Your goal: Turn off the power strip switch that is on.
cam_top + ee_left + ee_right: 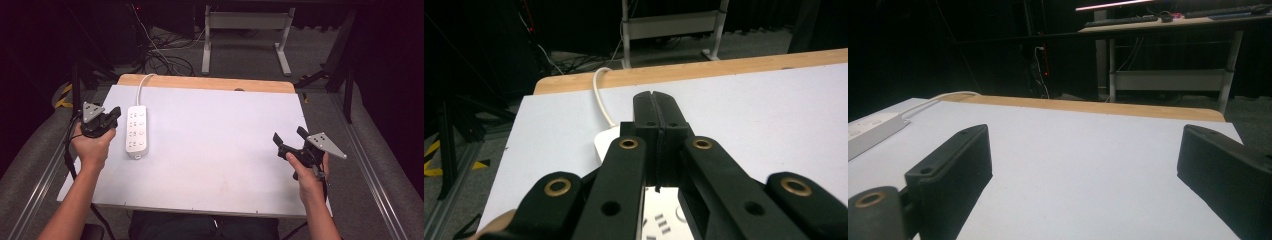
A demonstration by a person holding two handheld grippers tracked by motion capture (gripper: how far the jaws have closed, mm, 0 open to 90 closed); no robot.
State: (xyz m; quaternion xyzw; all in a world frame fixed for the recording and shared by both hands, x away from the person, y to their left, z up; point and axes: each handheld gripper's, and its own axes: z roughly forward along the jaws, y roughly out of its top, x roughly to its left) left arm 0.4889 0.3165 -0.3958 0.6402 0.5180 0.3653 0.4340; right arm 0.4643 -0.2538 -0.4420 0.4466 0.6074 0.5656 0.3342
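A white power strip (136, 131) lies on the left part of the white table (215, 145), its cable (141, 85) running off the far edge. My left gripper (116, 113) hovers just left of the strip, jaws pressed together with nothing between them. In the left gripper view the shut left gripper (655, 100) points over the power strip (606, 142), whose sockets show below. My right gripper (289, 136) is held at the table's right side, jaws wide apart and empty. In the right gripper view the right gripper (1085, 145) faces bare table, with the power strip (870, 131) at far left.
A wooden strip (205, 82) borders the table's far edge. Beyond it stand a grey desk frame (245, 35) and tangled cables (165, 57) on the floor. Dark stands flank the table on both sides.
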